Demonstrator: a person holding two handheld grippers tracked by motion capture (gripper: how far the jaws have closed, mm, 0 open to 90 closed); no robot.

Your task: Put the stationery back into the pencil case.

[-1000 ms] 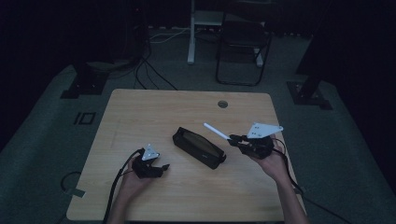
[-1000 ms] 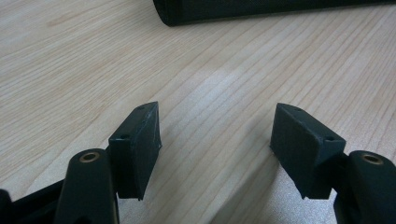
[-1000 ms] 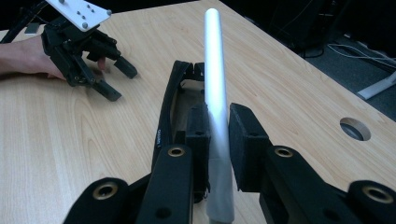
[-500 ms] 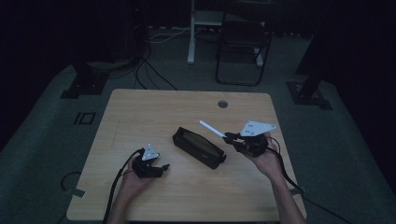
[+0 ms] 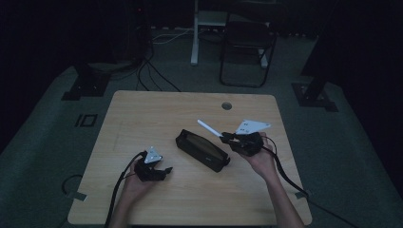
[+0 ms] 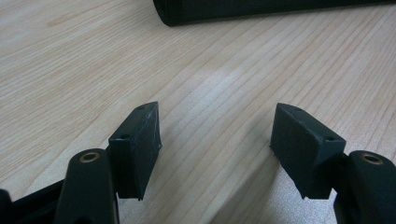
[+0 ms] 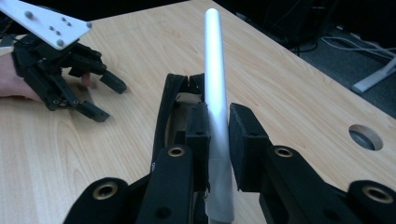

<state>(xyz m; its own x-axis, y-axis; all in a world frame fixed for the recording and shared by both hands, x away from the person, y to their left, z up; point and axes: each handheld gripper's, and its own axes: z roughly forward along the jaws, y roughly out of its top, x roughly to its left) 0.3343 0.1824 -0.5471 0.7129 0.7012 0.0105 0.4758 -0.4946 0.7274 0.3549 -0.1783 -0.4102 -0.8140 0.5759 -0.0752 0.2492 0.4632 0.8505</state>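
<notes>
Since the earlier frames, the right tongs [image 5: 227, 138] had slid with their white pen [image 5: 209, 128] toward the middle of the desk [image 5: 142, 109], closer to the black pencil case [image 5: 202, 150]; the left tongs [image 5: 164, 172] and the case had kept their places.

Nearest the person, in the high view, the left tongs sat low over the front left part of the desk, held in the left hand [image 5: 135, 183], with a cable trailing back off the front edge. Their jaws stood apart with nothing between them; the left gripper view showed bare wood grain between the two black pads [image 6: 137, 147], and one end of the pencil case [image 6: 261, 9] lay farther off, well clear of the jaws.

Farther in, the pencil case lay slantwise near the desk's centre. In the right gripper view its mouth [image 7: 180, 100] gaped open, directly beyond the right tongs.

To the right of the case, the right hand [image 5: 261, 159] held the right tongs, which were clamped on the pen: both pads [image 7: 247, 140] pressed on its barrel [image 7: 215, 93]. The pen pointed up and away from the jaws, toward the far left of the desk, its free end above the case's far end.

Beyond these, a round cable hole [image 5: 226, 105] sat near the desk's far edge, and a dark chair [image 5: 247, 52] stood on the floor behind.
</notes>
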